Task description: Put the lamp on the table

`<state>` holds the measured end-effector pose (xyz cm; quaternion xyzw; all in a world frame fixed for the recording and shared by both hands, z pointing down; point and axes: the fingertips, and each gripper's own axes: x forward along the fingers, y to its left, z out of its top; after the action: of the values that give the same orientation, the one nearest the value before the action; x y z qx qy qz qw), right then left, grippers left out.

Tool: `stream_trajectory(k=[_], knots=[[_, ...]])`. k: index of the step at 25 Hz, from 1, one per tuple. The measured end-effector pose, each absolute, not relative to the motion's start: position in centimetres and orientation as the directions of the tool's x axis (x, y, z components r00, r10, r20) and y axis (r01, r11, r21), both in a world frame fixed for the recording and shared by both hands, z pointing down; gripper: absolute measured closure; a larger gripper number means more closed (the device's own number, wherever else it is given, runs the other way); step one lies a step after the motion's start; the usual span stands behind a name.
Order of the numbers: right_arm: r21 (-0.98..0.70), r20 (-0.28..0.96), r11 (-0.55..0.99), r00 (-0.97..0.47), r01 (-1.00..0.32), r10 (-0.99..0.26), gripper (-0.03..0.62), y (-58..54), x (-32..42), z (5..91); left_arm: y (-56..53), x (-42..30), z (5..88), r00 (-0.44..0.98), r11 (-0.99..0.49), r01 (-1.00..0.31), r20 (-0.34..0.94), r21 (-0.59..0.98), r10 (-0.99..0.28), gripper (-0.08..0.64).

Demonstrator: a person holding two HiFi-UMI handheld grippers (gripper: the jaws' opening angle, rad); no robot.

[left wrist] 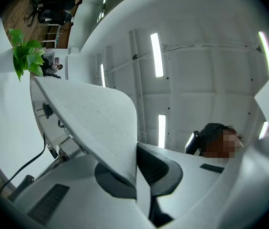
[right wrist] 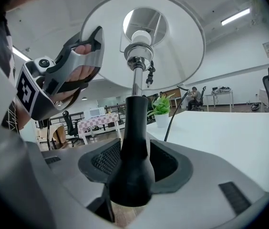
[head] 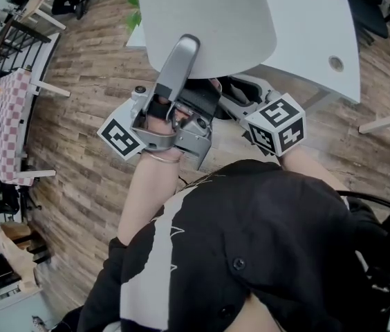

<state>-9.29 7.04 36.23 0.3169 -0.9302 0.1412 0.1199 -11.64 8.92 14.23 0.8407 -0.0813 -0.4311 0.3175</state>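
You hold the lamp (head: 209, 19) airborne. Your left gripper (left wrist: 137, 175) pinches its shade (left wrist: 91, 123) rim and your right gripper (right wrist: 130, 163) clamps the black stem (right wrist: 133, 128). The table (head: 319, 33) sits at one o'clock, close by — carry seems underway, set-down not yet done.

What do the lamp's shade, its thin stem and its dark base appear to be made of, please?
Shade: probably fabric or paper on a stiff liner; matte white, no glare, thin rim.
Stem: metal with a polished chrome look; bright mirror-like highlights.
Base: unclear, perhaps painted metal, ceramic or plastic; smooth black with a soft satin sheen.
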Motion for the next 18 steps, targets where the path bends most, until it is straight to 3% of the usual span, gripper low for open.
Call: stream_trajectory(k=[18], knots=[[-0.15, 0.363, 0.73, -0.724, -0.667, -0.587, 0.393, 5.6, -9.0, 37.7, 7.3, -12.5, 15.9, 0.598, -0.769, 0.197, -0.696, 0.608, -0.397, 0.548]])
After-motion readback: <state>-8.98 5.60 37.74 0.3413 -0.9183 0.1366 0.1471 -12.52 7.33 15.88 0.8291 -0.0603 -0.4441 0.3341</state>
